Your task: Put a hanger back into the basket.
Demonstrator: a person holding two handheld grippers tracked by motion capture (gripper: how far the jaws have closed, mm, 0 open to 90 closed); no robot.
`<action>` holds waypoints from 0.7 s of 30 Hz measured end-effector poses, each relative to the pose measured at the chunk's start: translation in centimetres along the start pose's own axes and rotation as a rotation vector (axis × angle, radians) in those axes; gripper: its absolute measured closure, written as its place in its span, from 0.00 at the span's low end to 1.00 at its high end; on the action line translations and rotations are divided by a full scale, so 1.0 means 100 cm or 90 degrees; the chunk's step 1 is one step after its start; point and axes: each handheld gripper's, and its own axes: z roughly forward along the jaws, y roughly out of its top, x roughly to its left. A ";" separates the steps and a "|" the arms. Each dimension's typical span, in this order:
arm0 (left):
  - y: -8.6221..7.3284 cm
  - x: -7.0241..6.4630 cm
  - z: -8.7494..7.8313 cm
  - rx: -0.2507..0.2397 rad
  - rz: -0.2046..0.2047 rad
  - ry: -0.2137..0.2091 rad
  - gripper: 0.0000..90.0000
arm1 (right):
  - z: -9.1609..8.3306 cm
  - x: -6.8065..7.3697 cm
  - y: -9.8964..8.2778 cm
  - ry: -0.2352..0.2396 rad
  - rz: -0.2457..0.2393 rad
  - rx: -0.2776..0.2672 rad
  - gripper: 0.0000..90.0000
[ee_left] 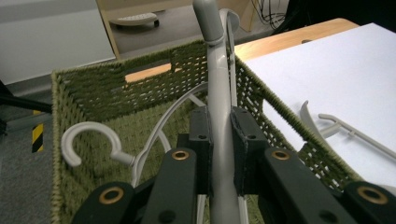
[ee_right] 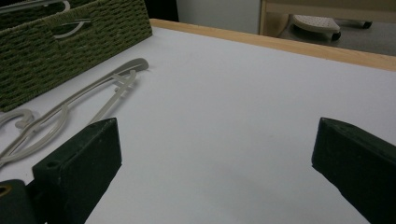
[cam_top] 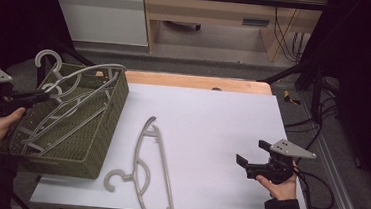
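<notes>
- left gripper [ee_left: 219, 140] is clamped tight on a grey hanger [ee_left: 218, 93], both pads squeezing the bar right between them. In the left gripper view that bar runs straight away from the jaws, hook end up past the far rim.
- that held hanger sits over the green woven basket [cam_top: 116, 104] at the left of the table, at least 1 more hanger [ee_left: 88, 140] already lying inside. So the drop is basically straight down, long axis lined up with the basket's length.
- right gripper [cam_top: 249, 162] has its jaws wide apart, nothing in them, parked low over the white table top [cam_top: 212, 116] on the right.
- loose hanger [cam_top: 148, 167] lies on the table between basket and right gripper, long axis running near-to-far, hook toward the person. The open right gripper looks the handier one for it, reaching left across the table.
</notes>
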 end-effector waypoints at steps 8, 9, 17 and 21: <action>-0.004 0.010 -0.007 0.016 -0.001 0.016 0.89 | 0.000 0.000 -0.001 0.001 -0.002 0.007 0.02; -0.005 0.011 -0.007 0.019 -0.003 0.017 0.89 | 0.001 0.000 -0.001 0.001 -0.001 0.005 0.02; -0.014 0.012 0.007 0.041 -0.005 0.019 0.89 | 0.001 0.000 0.000 0.003 0.001 0.003 0.02; -0.018 0.010 0.014 0.041 -0.010 0.018 0.89 | 0.001 0.000 0.000 0.001 0.001 0.005 0.02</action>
